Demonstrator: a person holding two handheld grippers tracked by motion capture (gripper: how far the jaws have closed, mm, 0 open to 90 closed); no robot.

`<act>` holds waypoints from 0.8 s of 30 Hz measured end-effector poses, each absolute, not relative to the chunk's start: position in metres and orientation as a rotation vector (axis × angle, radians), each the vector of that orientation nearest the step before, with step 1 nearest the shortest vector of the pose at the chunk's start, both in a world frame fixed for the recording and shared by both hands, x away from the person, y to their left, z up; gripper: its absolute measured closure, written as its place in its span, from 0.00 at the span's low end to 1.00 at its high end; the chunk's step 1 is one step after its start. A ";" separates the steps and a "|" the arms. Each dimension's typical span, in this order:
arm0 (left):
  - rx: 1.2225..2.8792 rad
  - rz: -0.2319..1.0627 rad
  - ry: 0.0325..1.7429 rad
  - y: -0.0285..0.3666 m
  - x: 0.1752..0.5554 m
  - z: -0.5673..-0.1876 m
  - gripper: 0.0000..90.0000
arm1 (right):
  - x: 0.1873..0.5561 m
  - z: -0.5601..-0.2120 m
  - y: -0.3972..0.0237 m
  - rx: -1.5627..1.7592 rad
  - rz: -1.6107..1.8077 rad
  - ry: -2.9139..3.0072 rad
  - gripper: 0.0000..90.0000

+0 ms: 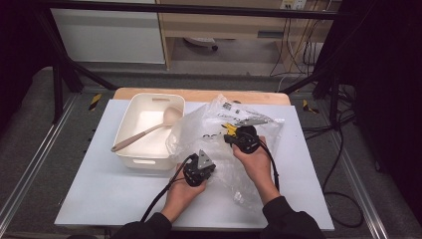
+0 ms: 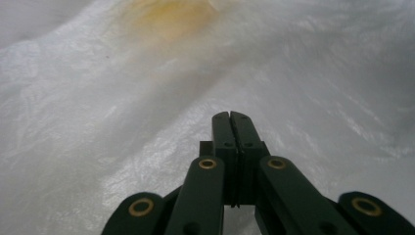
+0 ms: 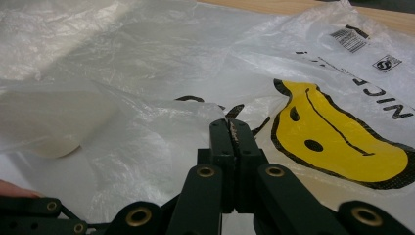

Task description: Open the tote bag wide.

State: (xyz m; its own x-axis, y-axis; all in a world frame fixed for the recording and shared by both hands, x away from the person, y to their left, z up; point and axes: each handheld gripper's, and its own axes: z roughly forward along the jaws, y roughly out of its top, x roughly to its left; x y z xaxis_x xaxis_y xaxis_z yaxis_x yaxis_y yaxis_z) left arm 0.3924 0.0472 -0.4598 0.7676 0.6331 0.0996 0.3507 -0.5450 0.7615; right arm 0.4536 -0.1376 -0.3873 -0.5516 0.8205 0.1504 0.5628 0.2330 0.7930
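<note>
Two hands pinch a clear plastic bag [image 1: 234, 144] on the white table [image 1: 99, 194]: left gripper [image 1: 201, 162] and right gripper [image 1: 234, 135] both clamp its film, beside a tub [image 1: 130, 115] holding a spoon [image 1: 147, 132].

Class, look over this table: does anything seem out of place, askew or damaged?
The spoon lies slanted in the white tub, its handle poking over the rim. The plastic bag is crumpled, one edge draped over the tub's side. Nothing looks spilled or broken.
</note>
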 end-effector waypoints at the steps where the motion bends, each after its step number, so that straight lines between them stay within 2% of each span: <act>1: 2.199 0.488 0.722 0.046 0.392 -0.460 1.00 | 0.454 -0.386 -0.138 1.287 1.225 2.210 1.00; 24: 2.200 0.466 0.719 0.047 0.394 -0.460 1.00 | 0.471 -0.331 -0.144 1.293 1.299 2.086 1.00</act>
